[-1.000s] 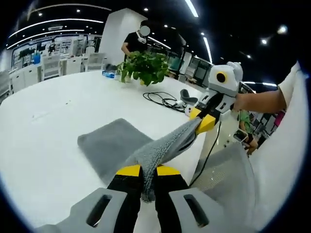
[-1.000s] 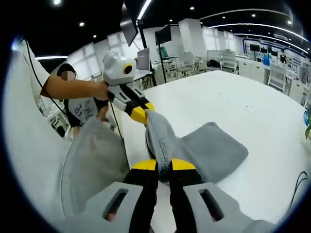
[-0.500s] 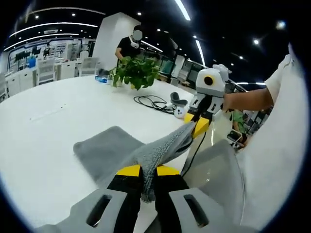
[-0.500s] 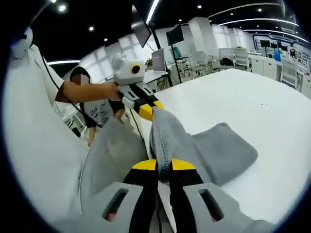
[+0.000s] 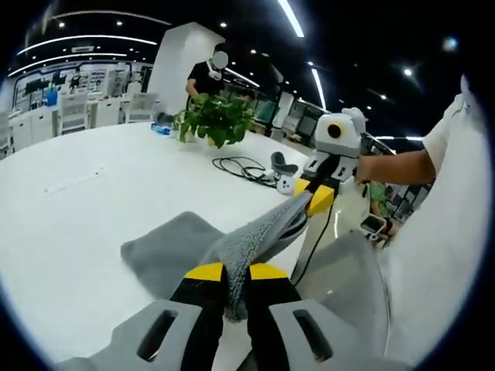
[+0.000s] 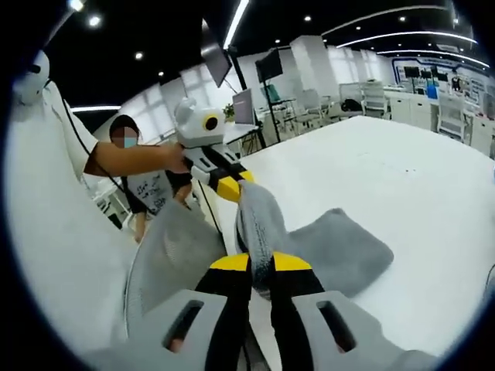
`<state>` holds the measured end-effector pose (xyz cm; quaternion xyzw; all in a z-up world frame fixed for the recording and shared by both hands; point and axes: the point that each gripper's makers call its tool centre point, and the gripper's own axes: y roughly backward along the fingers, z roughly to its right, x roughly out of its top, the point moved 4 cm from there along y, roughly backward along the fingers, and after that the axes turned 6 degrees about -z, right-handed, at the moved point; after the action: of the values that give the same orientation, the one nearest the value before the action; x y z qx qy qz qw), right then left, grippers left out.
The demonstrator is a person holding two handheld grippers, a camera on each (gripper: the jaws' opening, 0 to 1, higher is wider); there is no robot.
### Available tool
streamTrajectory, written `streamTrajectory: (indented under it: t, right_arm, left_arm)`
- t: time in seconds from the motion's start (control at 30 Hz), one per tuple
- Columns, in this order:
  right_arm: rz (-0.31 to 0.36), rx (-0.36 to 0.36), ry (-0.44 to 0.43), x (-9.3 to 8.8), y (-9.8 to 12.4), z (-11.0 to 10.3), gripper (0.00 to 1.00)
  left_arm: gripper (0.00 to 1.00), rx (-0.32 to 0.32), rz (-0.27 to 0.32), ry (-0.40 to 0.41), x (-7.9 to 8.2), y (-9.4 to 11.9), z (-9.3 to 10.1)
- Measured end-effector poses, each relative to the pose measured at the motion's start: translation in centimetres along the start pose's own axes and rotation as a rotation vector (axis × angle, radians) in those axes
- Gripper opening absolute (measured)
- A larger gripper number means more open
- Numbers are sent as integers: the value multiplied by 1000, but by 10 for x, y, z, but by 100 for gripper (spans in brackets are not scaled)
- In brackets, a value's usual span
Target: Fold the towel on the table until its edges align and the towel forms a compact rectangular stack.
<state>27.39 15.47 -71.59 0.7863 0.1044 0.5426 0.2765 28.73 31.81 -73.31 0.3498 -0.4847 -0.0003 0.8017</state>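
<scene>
Left gripper (image 5: 236, 272): yellow-tipped jaws pinched together on one end of the grey towel (image 5: 174, 246), fabric bunched between the tips. Right gripper (image 6: 261, 263): jaws likewise clamped on the towel (image 6: 340, 246), at the opposite end of the same raised edge. In the left gripper view the right gripper (image 5: 313, 199) enters from the right, its yellow tips closed on the far end of the edge. In the right gripper view the left gripper (image 6: 227, 188) enters from the left, gripping the same way.

Towel state: near edge lifted off the white table (image 5: 69, 209) and strung as a thick roll between the two grippers. The remainder lies flat on the tabletop, close to the table's near edge, with a rounded corner pointing away from the person.

Person: bare forearm (image 5: 398, 164) and white sleeve visible behind the right gripper.

Farther along the table in the left gripper view: a leafy potted plant (image 5: 215, 120) and a coil of black cable (image 5: 244, 167), both well apart from the towel.
</scene>
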Motion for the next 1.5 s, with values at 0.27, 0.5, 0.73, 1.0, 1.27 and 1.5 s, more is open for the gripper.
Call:
streamTrajectory:
  t: [0.27,0.5,0.73,1.0,1.27,1.5]
  right_arm:
    - [0,-59,3,5,-4,15,6]
    - [2,-111,25,8,-9,30,7]
    - [-11,-166,72,10,-17,43,7]
    - [-16,-235,90,10,-23,62,7]
    - [-26,-292,120,10,-27,73,7]
    - [-46,-346,131,7,-33,90,7]
  left_arm:
    - [9,37,8,16,5,-9,-14]
    - [9,53,-4,29,4,-16,-25]
    - [10,84,-18,31,3,-22,-37]
    - [10,117,-21,23,7,-29,-50]
    - [10,129,-27,30,9,-37,-60]
    - [11,149,-47,18,11,-48,-69]
